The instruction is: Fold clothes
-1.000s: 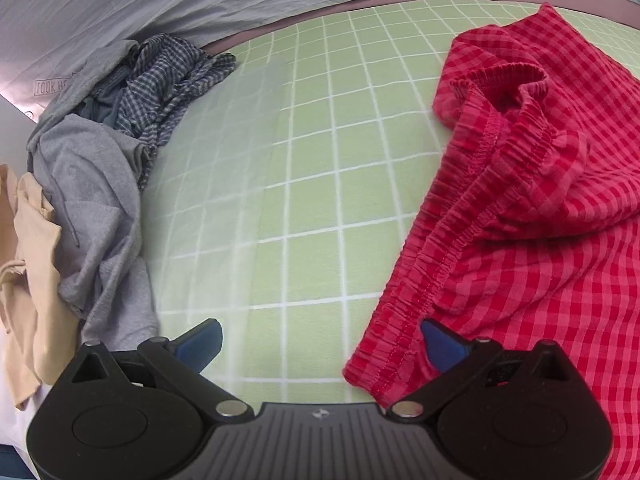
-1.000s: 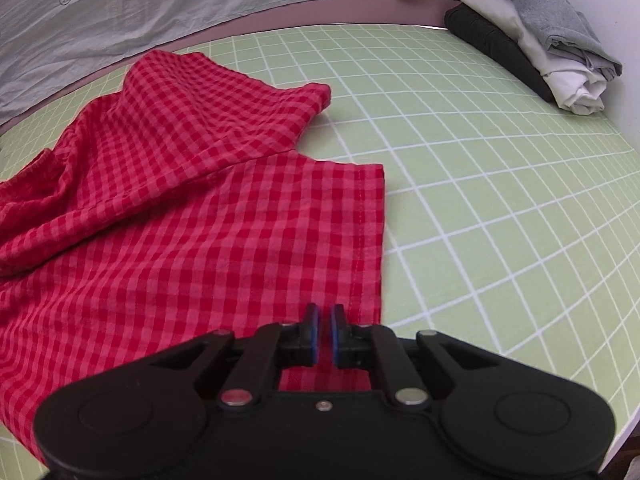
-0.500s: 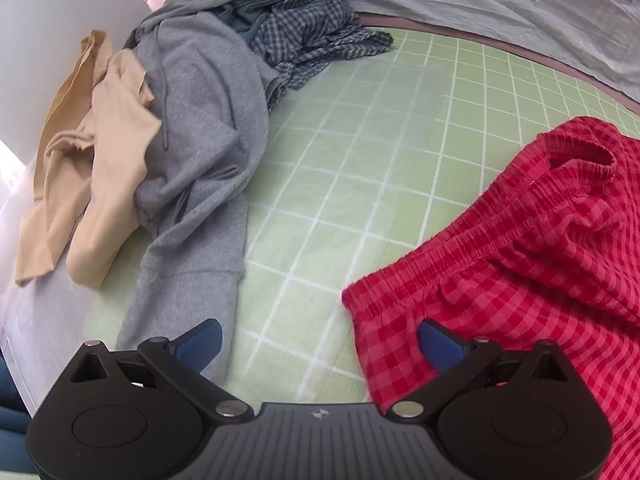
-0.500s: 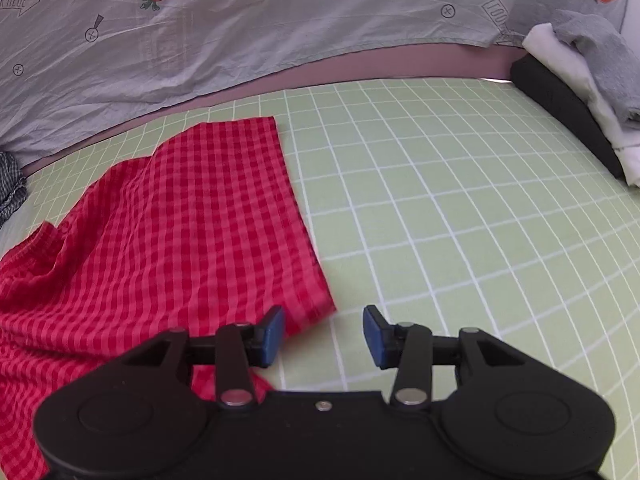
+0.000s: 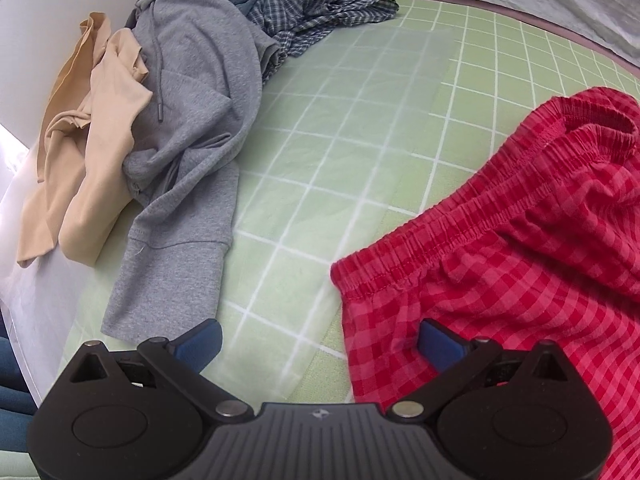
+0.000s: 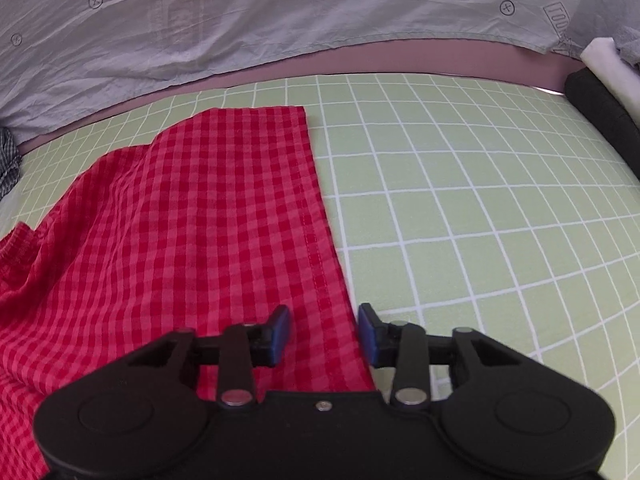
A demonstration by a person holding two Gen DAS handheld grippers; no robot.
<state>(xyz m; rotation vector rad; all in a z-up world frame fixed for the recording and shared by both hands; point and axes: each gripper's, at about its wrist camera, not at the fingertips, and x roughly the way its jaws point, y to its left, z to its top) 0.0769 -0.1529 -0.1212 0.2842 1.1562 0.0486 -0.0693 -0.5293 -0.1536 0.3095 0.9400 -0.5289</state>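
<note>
Red checked shorts (image 5: 520,248) lie on the green grid mat (image 5: 360,128), elastic waistband toward the left. My left gripper (image 5: 320,346) is open wide and empty, just before the waistband's near corner. In the right wrist view the shorts (image 6: 180,240) lie flat, their hemmed leg edge running straight away from me. My right gripper (image 6: 324,334) is open, with that hem edge between its fingers low over the mat (image 6: 460,220).
A pile of clothes sits at the mat's left: a grey hoodie (image 5: 192,128), a beige garment (image 5: 92,152) and a blue plaid shirt (image 5: 312,8). Folded black (image 6: 604,120) and white (image 6: 608,64) clothes are stacked far right. A grey printed sheet (image 6: 280,20) runs behind.
My right gripper opened and let go of the shorts' leg, which now lies flat. My left gripper swung left toward the waistband corner, staying open.
</note>
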